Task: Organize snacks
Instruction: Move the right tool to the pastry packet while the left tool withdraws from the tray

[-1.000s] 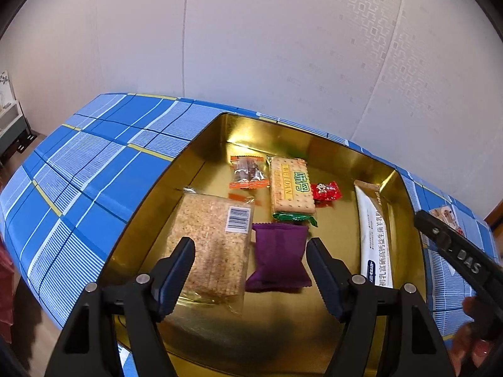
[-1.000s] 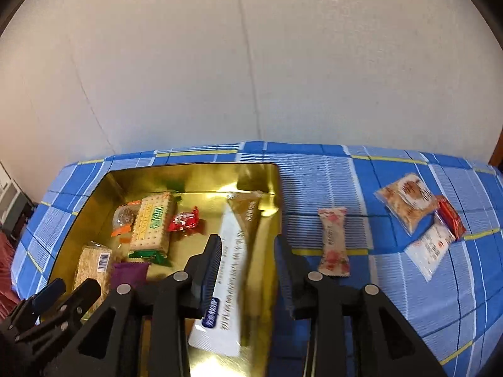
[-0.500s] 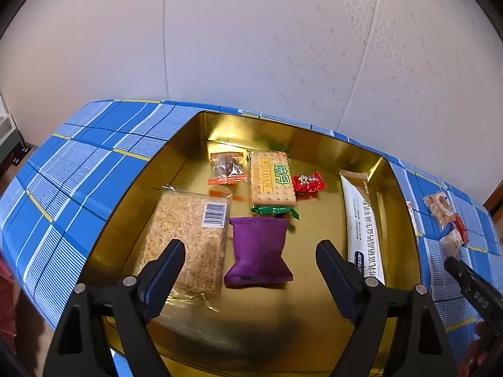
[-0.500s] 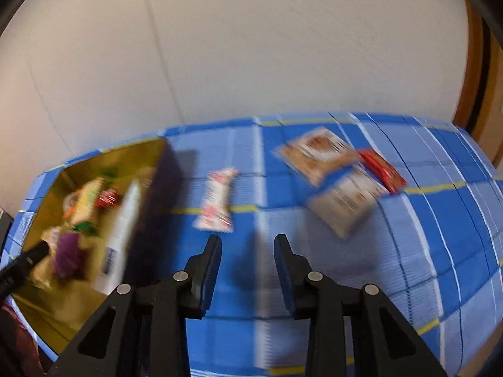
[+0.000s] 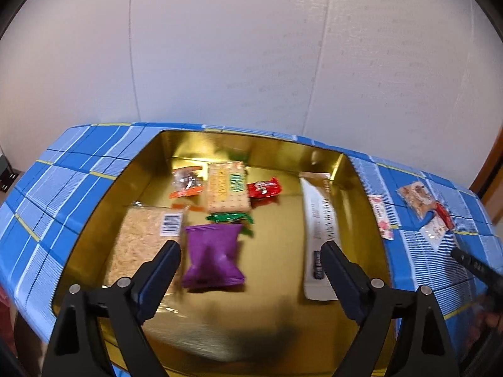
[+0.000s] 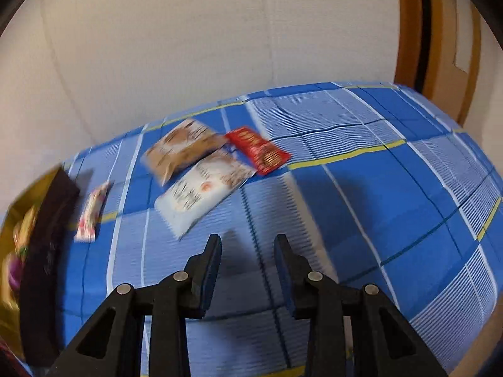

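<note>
The left claw hangs wide apart and empty over the gold tray, above the purple packet.

A pale textured wall rises behind the blue checked tablecloth, with a wooden door frame at right.

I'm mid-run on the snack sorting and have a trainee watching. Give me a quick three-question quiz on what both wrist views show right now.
1. True or false: the purple packet lies on the blue checked cloth, outside the gold tin.
2. How many snack packets lie on the cloth outside the tin? A) two B) four C) six
3. Fill in: the right gripper is open and holds ____.

Key
1. False: it lies inside the tin, beside the barcoded cracker pack.
2. B: the pink floral candy, the brown packet, the white packet and the red packet.
3. Nothing; the left gripper is open and empty too.
</note>
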